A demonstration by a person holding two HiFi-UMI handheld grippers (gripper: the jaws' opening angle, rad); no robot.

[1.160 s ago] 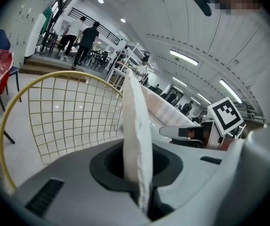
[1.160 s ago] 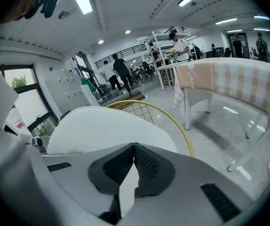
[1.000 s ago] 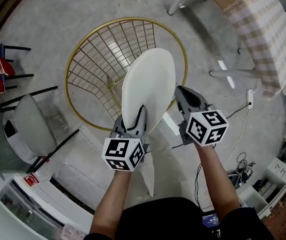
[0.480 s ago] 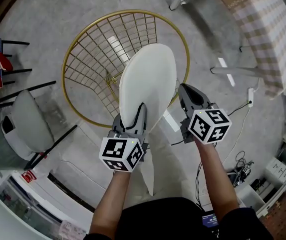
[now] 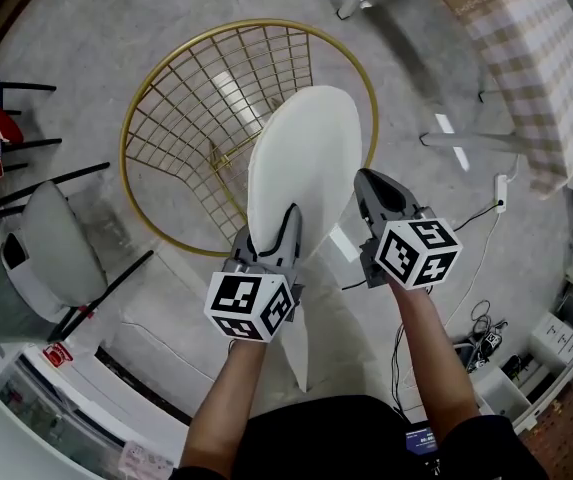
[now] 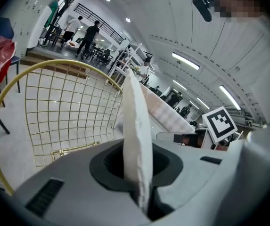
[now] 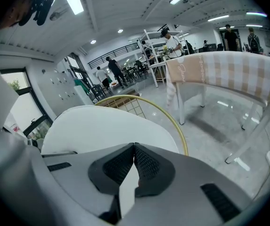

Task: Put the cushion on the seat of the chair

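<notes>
**Step in hand: carry the cushion over the seat and lay it flat.**

The gold wire chair (image 5: 191,113) fills the upper centre of the head view. Its round rim is open toward the camera and its mesh seat is bare. The white cushion (image 5: 306,163) hangs at the frame centre with its broad face toward the camera. It overlaps the right side of the rim. It appears to be clear of the mesh, though this cannot be confirmed.

Recommended procedure, judged from this position:

1. Move the cushion toward the upper left of the frame until it is over the middle of the mesh, not over the rim.
2. Lower the far end first, then bring the held edge down until the pad lies level.
3. Release only once the mesh carries the pad. A thin pad gripped at one edge is likely to droop or slide off the rim if released early.
4. Use the free tool to centre the pad if it lands askew.

**Tool state**

- The left hand-held gripper (image 5: 269,230) is at the lower centre. Its jaws are slightly apart and pinch the near edge of the cushion. In the left gripper view the pad's edge stands between the jaws, with both pressing on it.
- The right hand-held gripper (image 5: 364,180) is right of centre, just beside the cushion's right edge. Its jaw tips are pressed together with nothing between them. Whether it touches the cushion cannot be told.
</notes>
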